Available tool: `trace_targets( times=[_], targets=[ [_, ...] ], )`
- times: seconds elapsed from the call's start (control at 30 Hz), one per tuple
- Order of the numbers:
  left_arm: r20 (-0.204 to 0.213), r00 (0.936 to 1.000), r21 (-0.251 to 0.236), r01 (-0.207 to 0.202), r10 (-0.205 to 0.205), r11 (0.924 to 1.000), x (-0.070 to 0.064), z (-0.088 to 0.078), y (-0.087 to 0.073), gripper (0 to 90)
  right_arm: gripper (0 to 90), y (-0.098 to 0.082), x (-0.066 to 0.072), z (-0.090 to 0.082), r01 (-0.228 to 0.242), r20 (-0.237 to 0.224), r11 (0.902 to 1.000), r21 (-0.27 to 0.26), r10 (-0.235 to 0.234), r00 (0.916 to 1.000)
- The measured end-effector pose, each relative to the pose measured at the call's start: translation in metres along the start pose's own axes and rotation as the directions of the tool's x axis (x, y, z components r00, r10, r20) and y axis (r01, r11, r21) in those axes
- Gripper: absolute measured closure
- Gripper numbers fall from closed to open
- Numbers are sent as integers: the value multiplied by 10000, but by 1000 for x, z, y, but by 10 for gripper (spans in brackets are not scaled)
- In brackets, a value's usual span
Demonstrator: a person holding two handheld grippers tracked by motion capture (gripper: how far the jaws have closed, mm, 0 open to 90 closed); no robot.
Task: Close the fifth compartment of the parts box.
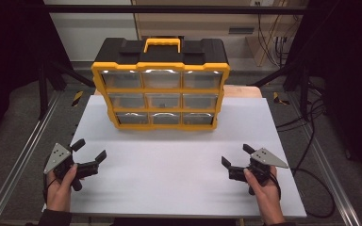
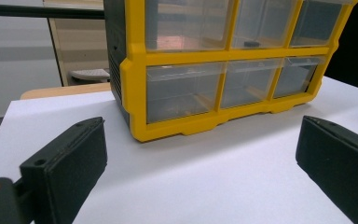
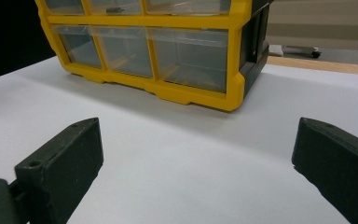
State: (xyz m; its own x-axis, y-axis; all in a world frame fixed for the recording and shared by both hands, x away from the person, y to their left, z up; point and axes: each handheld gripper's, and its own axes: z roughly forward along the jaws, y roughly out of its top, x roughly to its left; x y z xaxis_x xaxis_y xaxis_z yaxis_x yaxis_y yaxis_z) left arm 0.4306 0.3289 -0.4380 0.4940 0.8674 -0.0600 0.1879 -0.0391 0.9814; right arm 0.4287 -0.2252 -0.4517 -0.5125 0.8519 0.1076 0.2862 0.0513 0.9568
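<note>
No lettering, brand mark, number or sign can be read anywhere: the yellow-and-black drawer organizer (image 1: 160, 87) carries no legible label on its frame, handle or clear drawers, and the white counter (image 1: 169, 160) beneath it is unmarked.

The left gripper (image 1: 89, 150) is held with jaws spread wide. The right gripper (image 1: 236, 155), well apart from it, is likewise gaping.
</note>
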Motion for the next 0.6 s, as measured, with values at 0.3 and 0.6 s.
trace_targets(
  times=[0.3,0.6],
  targets=[
    [154,9999,1,-58,58,10000,-4,-2,-5,17,24,-1,0,1,-65,144,10000,69,64,9999],
    [429,9987,60,-280,277,9996,-14,-3,-10,17,32,-4,1,2,-59,36,9990,432,58,10000]
  ],
)
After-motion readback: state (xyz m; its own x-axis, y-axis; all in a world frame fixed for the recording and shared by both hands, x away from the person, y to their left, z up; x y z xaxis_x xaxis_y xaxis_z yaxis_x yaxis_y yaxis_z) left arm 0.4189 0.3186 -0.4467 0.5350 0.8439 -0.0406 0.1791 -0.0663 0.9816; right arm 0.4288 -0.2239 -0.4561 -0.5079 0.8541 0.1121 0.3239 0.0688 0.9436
